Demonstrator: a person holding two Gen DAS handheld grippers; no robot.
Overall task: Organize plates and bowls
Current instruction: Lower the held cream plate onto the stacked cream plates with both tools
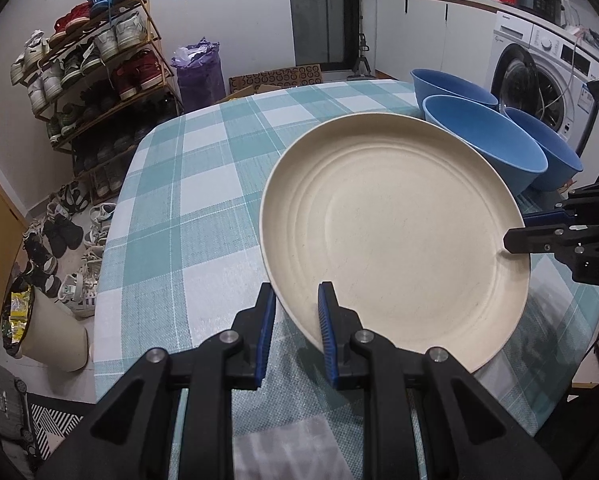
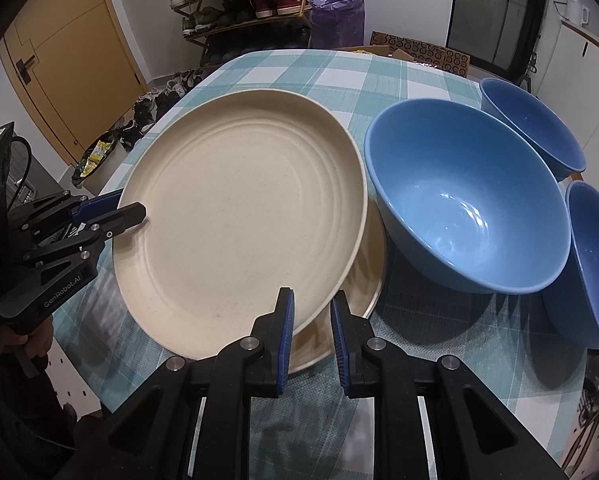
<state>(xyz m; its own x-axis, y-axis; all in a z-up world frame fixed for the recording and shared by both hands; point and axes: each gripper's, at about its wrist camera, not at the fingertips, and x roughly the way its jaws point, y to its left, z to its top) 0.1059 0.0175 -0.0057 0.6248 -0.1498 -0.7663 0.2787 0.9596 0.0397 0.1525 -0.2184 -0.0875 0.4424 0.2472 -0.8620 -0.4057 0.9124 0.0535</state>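
From the left wrist camera, the left gripper [image 1: 295, 300] pinches the near rim of a cream plate [image 1: 395, 232], one blue-padded finger under the edge and the other over it. The plate is tilted, held above the teal-and-white checked tablecloth [image 1: 187, 216], its far edge raised. At the plate's right edge the right gripper [image 1: 513, 232] clamps the rim, one finger above and one below. Behind the plate stand three blue bowls on the table: the nearest bowl [image 1: 487, 140], a farther bowl [image 1: 451, 84] behind it, and a third bowl [image 1: 547, 148] to the right, all close together. A shoe rack [image 1: 95, 64] stands against the wall on the left, a washing machine [image 1: 547, 76] on the right, and a cream waste bin [image 1: 47, 332] sits on the floor. From the right wrist camera, the right gripper [image 2: 312, 304] is closed on the plate [image 2: 235, 208] at its near rim, while the left gripper [image 2: 133, 210] grips the left edge, a hand [image 2: 17, 340] holding its handle below. A second cream plate [image 2: 369, 276] lies flat on the cloth beneath the raised one, showing at its right side. The large blue bowl [image 2: 459, 200] stands just beside both plates, with two more bowls at the right.
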